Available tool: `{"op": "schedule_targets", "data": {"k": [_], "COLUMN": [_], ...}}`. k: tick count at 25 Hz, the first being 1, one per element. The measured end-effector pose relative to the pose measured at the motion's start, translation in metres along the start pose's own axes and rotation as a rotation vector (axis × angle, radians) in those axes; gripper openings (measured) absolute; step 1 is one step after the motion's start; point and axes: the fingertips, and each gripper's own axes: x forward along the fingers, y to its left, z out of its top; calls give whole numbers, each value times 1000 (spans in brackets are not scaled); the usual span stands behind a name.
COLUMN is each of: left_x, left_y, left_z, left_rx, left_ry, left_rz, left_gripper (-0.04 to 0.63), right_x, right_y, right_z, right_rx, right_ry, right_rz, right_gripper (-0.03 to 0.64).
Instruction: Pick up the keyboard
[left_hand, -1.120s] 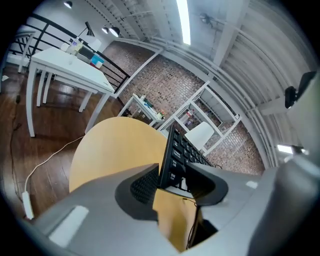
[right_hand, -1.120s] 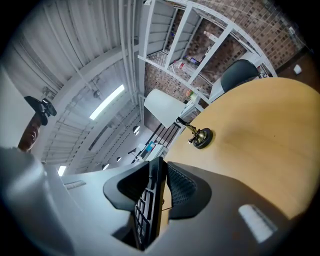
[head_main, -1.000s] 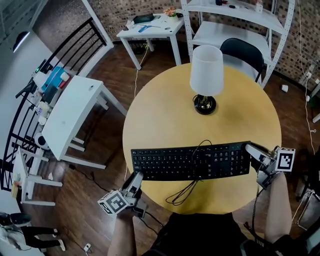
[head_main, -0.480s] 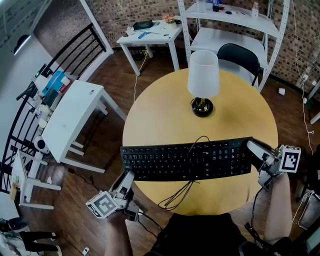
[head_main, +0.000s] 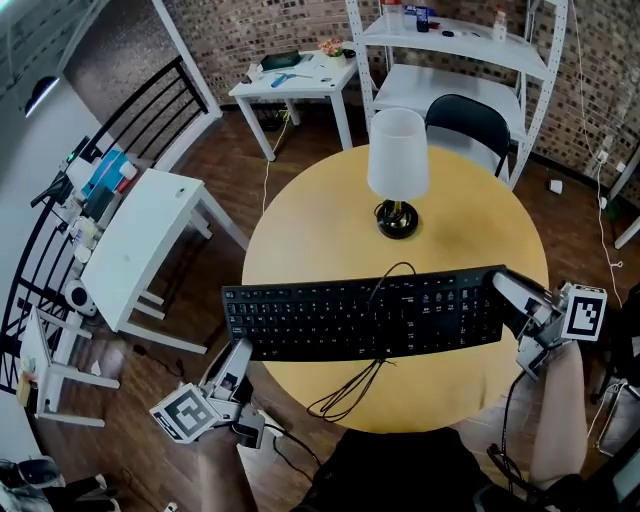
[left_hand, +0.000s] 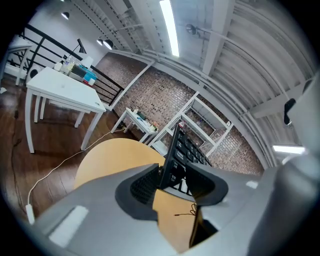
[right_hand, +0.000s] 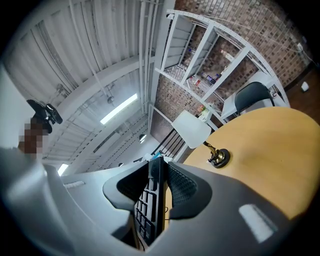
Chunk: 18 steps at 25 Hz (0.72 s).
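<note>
The black keyboard hangs in the air above the round wooden table, roughly level, held at both ends. My left gripper is shut on its left end, its pads pressing on the edge. My right gripper is shut on the right end, seen edge-on as the keyboard between the pads. The keyboard's black cable dangles in a loop onto the table's near edge. In the gripper views the left gripper and right gripper each clamp the thin board.
A white-shaded lamp stands on the table just beyond the keyboard. A black chair and a white shelf unit are behind the table. A white desk and a railing stand at the left, a small white table at the back.
Both grippers have risen with the keyboard, which has lifted off the table and looks larger and nearer in the head view. The cable now hangs from it.
</note>
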Motion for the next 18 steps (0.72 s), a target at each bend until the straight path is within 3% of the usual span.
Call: {"op": "schedule_targets", "data": {"k": [14, 18], "left_x": [-9, -11], "left_y": [-9, -15], "left_z": [11, 12], "left_rx": [58, 86], "left_ry": [-42, -82], "left_rz": [-43, -54], "left_gripper": [284, 284], "right_x": [-6, -12], "right_y": [33, 41], "right_z": [12, 17], "right_rx": [-75, -167], "right_ry": [-59, -76], "right_rz": [8, 15], "right_gripper": [129, 130]}}
